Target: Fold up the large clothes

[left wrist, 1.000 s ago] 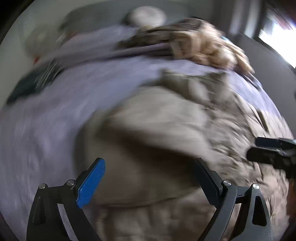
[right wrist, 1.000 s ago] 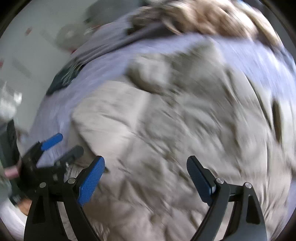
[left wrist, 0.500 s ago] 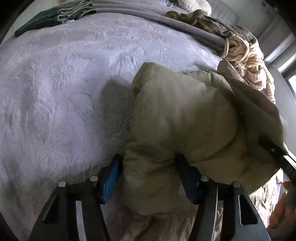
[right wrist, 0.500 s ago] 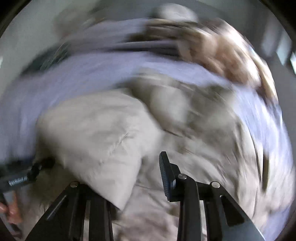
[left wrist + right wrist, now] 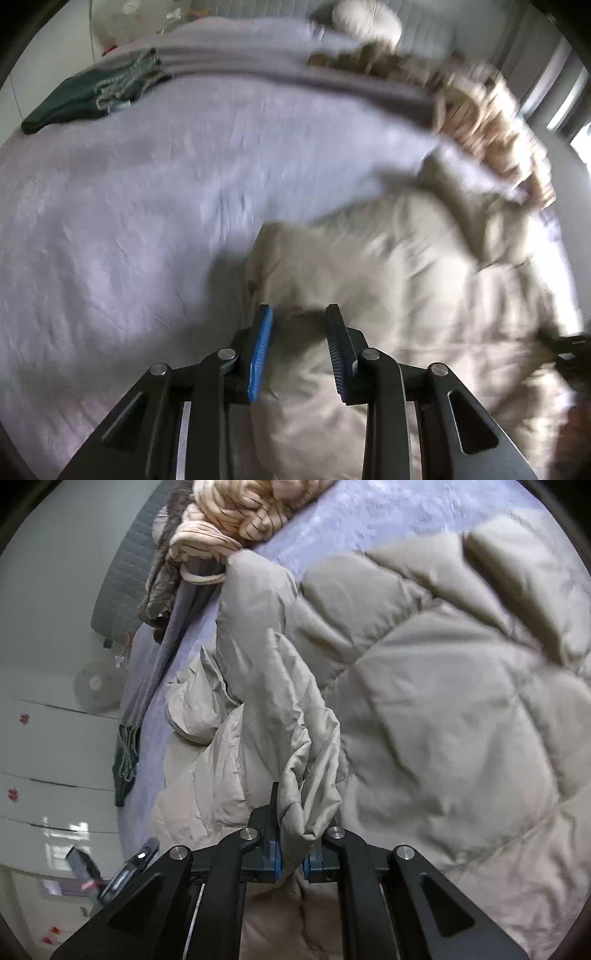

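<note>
A large beige quilted puffer coat point(image 5: 424, 295) lies crumpled on a lavender bedspread point(image 5: 147, 221). My left gripper point(image 5: 299, 347) is at the coat's left edge, its jaws narrowly apart with coat fabric between them; the view is blurred. My right gripper point(image 5: 291, 849) is shut on a bunched fold of the coat point(image 5: 443, 720) and holds it up above the bed. The right gripper's tip also shows at the right edge of the left wrist view point(image 5: 569, 347).
A cream knitted garment point(image 5: 236, 513) and a brown one point(image 5: 162, 583) are heaped near the headboard. A dark green folded item point(image 5: 88, 99) lies at the far left bed edge. White drawers point(image 5: 48, 760) stand beside the bed.
My left gripper's jaws have narrowed from wide around a thick coat bundle to a small gap at the coat's edge. My right gripper has closed on a fold and turned.
</note>
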### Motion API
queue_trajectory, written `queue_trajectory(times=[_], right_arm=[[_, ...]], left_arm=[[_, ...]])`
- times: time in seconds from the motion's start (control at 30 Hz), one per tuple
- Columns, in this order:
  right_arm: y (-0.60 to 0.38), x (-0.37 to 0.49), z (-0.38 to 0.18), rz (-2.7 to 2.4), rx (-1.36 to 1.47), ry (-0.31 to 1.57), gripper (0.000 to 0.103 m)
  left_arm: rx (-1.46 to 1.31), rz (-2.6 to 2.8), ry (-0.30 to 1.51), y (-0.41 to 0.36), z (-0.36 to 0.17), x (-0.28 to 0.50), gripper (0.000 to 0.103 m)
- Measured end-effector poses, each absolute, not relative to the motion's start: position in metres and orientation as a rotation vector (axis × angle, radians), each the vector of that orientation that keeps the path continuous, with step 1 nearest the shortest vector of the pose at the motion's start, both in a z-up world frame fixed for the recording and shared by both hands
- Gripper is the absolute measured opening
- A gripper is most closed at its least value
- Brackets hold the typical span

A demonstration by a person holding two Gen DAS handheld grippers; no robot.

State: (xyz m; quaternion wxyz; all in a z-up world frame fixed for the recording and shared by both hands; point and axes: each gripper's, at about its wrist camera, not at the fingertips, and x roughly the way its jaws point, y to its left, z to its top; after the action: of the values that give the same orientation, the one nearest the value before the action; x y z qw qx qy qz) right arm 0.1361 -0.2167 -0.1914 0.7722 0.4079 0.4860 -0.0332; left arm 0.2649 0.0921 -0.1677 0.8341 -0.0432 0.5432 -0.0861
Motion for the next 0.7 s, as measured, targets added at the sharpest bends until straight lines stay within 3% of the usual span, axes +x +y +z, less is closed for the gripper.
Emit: queue_trajectory(times=[0.17, 0.3, 0.5, 0.67, 0.7], right_arm=[[-0.207, 0.124, -0.213, -0.127, 0.765, 1.126, 0.008], [-0.213, 0.104, -0.201, -0.164, 0.78, 1.111, 0.018], [-0.218, 0.11, -0.16, -0.124, 0.683, 0.994, 0.018], [-0.193, 0.165, -0.195, -0.04, 0.591, 1.1, 0.018], [-0.196, 0.163, -0.21, -0.054, 0.595, 1.129, 0.012]], left_arm=[[-0.06, -0.142, 1.169, 0.089, -0.196, 0.259, 0.033], [-0.013, -0.117, 1.146, 0.088, -0.17, 0.258, 0.034], [0.013, -0.163, 1.097, 0.095, -0.144, 0.221, 0.033], [0.029, -0.102, 1.177, 0.091, -0.187, 0.209, 0.034], [0.026, -0.095, 1.173, 0.09, -0.19, 0.208, 0.034]])
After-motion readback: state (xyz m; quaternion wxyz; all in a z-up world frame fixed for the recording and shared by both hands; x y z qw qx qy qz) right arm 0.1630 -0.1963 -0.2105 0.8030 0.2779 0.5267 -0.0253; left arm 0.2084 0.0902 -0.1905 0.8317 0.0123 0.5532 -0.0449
